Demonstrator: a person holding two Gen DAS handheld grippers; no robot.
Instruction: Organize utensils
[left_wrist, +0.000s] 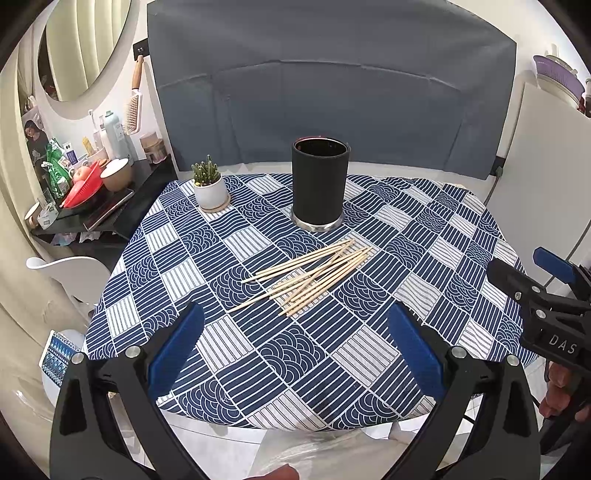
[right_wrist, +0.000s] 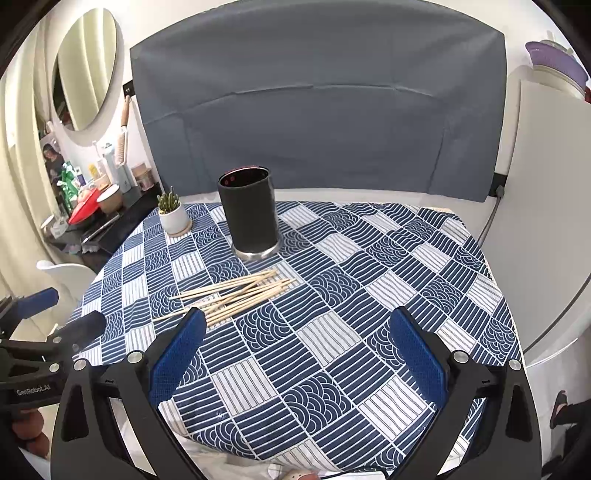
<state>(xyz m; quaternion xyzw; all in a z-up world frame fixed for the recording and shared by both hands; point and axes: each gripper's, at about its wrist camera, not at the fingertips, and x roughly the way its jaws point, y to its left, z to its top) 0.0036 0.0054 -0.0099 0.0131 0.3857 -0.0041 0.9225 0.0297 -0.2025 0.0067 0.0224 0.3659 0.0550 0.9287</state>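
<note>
Several wooden chopsticks (left_wrist: 310, 275) lie in a loose pile on the blue patterned tablecloth (left_wrist: 258, 350), in front of a black cylindrical holder (left_wrist: 319, 186) that stands upright and looks empty. My left gripper (left_wrist: 295, 317) is open and empty, above the table's near edge, short of the pile. In the right wrist view the chopsticks (right_wrist: 232, 293) lie left of centre, before the holder (right_wrist: 249, 214). My right gripper (right_wrist: 297, 321) is open and empty, its left pad (right_wrist: 177, 354) close to the pile's near end. Each gripper shows at the edge of the other view.
A small cactus in a white pot (left_wrist: 209, 188) stands on the table's far left. A grey cloth backdrop (left_wrist: 332, 92) hangs behind. A cluttered black side shelf (left_wrist: 85, 206) and a white chair (left_wrist: 70, 273) are to the left. A white panel (left_wrist: 546, 177) stands right.
</note>
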